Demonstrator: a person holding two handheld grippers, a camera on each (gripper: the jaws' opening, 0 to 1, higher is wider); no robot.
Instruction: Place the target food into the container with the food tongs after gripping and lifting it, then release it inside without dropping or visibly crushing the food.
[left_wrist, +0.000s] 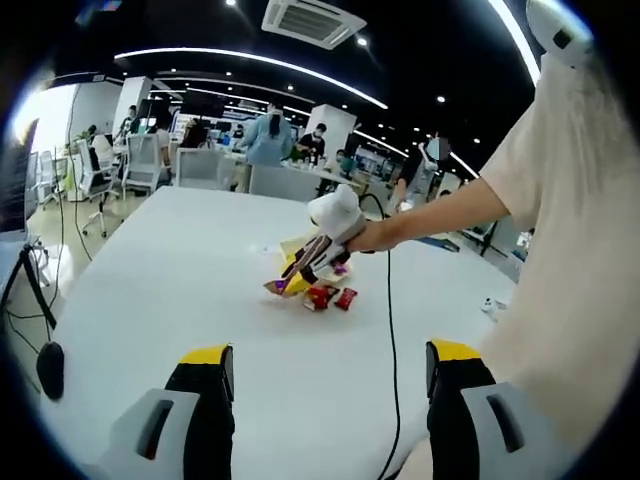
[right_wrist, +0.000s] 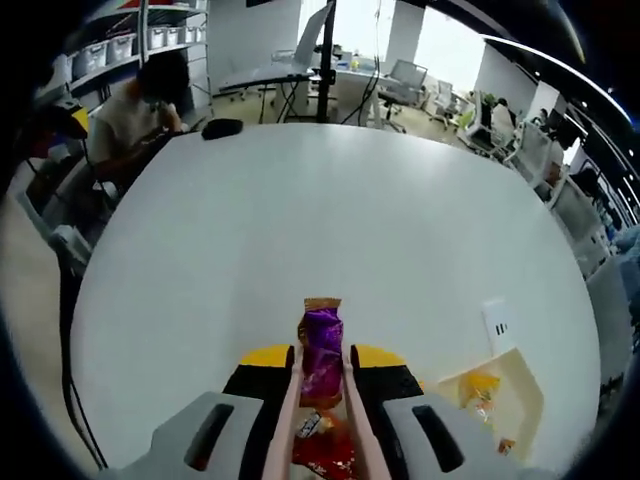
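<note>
Right gripper (right_wrist: 322, 375) pinching tongs (right_wrist: 285, 425) on purple snack (right_wrist: 322, 358), container (right_wrist: 522, 392) right; left gripper (left_wrist: 325, 365) jaws spread; risk slipping if squeeze eases.

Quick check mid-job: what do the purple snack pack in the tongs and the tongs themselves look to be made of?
The purple snack pack looks like glossy foil or plastic film: it shines, with a crimped gold end seal. The food tongs look like smooth matte plastic or silicone, pale pinkish-beige with no metallic glint, though I cannot be sure. The right tool has its jaws closed on the tongs' arms.
</note>
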